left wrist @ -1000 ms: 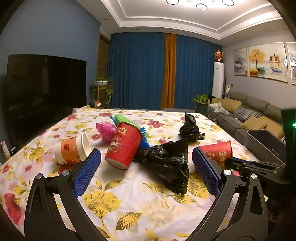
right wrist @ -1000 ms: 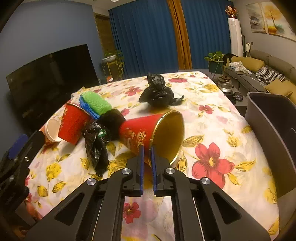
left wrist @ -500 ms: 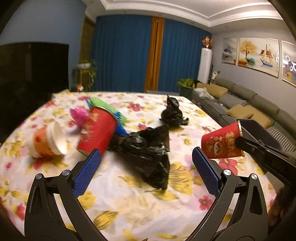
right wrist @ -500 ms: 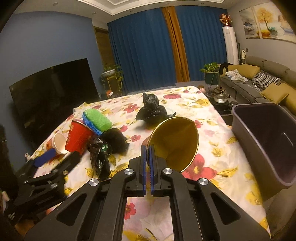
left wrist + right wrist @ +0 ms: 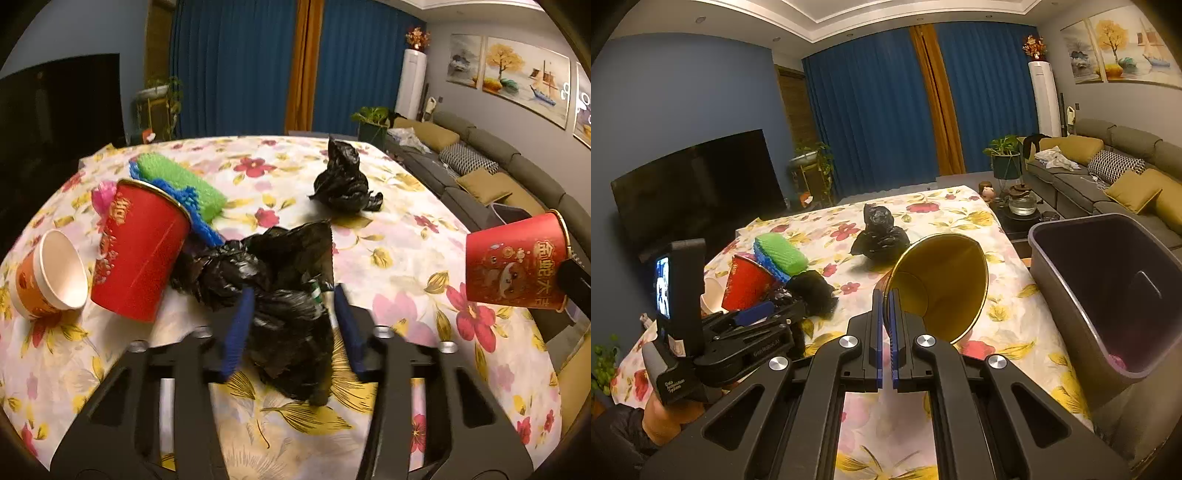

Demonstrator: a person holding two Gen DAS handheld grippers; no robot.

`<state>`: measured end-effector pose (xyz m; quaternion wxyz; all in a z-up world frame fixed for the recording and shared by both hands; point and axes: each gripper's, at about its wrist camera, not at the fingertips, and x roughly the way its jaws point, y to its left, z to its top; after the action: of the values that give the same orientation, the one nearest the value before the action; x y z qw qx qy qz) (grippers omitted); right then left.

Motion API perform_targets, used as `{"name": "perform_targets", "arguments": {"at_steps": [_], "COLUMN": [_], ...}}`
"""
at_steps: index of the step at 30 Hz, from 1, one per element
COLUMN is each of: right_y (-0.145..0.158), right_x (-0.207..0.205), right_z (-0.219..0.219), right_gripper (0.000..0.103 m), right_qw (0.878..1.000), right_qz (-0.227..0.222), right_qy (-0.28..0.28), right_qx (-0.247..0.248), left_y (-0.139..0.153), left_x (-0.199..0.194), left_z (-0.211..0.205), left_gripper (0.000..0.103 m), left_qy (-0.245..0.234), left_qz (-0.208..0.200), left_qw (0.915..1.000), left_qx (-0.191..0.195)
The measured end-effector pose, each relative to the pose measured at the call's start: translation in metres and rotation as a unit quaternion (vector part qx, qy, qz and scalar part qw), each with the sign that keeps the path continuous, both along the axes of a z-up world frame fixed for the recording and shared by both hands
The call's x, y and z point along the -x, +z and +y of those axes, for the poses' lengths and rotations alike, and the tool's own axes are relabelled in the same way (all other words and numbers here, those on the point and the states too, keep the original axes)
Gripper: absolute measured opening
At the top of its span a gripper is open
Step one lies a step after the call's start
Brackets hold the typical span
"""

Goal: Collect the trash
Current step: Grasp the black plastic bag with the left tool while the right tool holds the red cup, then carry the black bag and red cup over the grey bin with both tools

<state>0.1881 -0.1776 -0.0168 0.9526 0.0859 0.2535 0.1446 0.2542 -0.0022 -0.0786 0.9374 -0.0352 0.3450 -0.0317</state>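
My left gripper (image 5: 291, 325) has its jaws closing around a crumpled black plastic bag (image 5: 280, 295) on the flowered table; the pads look to touch its sides. It shows from outside in the right wrist view (image 5: 764, 314). My right gripper (image 5: 885, 314) is shut on the rim of a red paper cup with a gold inside (image 5: 942, 284), held above the table beside the grey bin (image 5: 1108, 295). That cup shows at the right in the left wrist view (image 5: 517, 262).
On the table lie another red cup (image 5: 136, 251), an orange-and-white cup (image 5: 48, 273), a green and blue sponge (image 5: 184, 184), pink wrapping (image 5: 101, 195) and a second black bag (image 5: 343, 181). A sofa (image 5: 1108, 166) stands at the right.
My left gripper moved forward and narrowed its jaws around the black bag. My right gripper lifted the red cup off the table and carried it toward the bin.
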Motion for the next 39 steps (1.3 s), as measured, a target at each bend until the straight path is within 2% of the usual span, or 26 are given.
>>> {"name": "perform_targets", "arguments": {"at_steps": [1, 3, 6, 10, 13, 22, 31, 39], "right_y": [0.001, 0.002, 0.004, 0.008, 0.012, 0.027, 0.044, 0.056], "right_x": [0.000, 0.001, 0.002, 0.005, 0.007, 0.015, 0.020, 0.021], "right_z": [-0.001, -0.002, -0.003, -0.006, -0.007, -0.015, -0.033, -0.074], "right_gripper": [0.004, 0.004, 0.004, 0.004, 0.004, 0.004, 0.004, 0.004], "right_qw": [1.000, 1.000, 1.000, 1.000, 1.000, 1.000, 0.998, 0.995], "right_qz": [-0.001, -0.002, -0.004, -0.008, -0.012, -0.029, -0.052, -0.068], "right_qy": [-0.001, -0.002, -0.001, -0.001, -0.001, -0.002, -0.019, -0.066], "right_qx": [0.000, 0.001, 0.002, 0.003, 0.005, 0.013, 0.025, 0.032], "left_y": [-0.001, -0.002, 0.000, 0.007, 0.015, 0.063, 0.090, 0.109], "left_x": [0.000, -0.001, 0.002, 0.015, 0.027, 0.063, 0.076, 0.068], "left_z": [0.001, 0.003, 0.003, 0.007, 0.009, 0.006, -0.019, -0.068], "left_gripper": [0.022, 0.013, 0.009, 0.004, 0.003, 0.002, 0.002, 0.002], "left_qy": [-0.001, -0.005, -0.011, -0.006, -0.005, -0.029, -0.058, -0.109], "left_qz": [0.002, 0.004, -0.005, -0.038, -0.058, -0.129, -0.160, -0.172], "left_qw": [1.0000, 0.9999, 0.9997, 0.9988, 0.9975, 0.9892, 0.9830, 0.9758], "left_qx": [0.003, 0.012, 0.023, 0.031, 0.040, 0.063, 0.070, 0.080]}}
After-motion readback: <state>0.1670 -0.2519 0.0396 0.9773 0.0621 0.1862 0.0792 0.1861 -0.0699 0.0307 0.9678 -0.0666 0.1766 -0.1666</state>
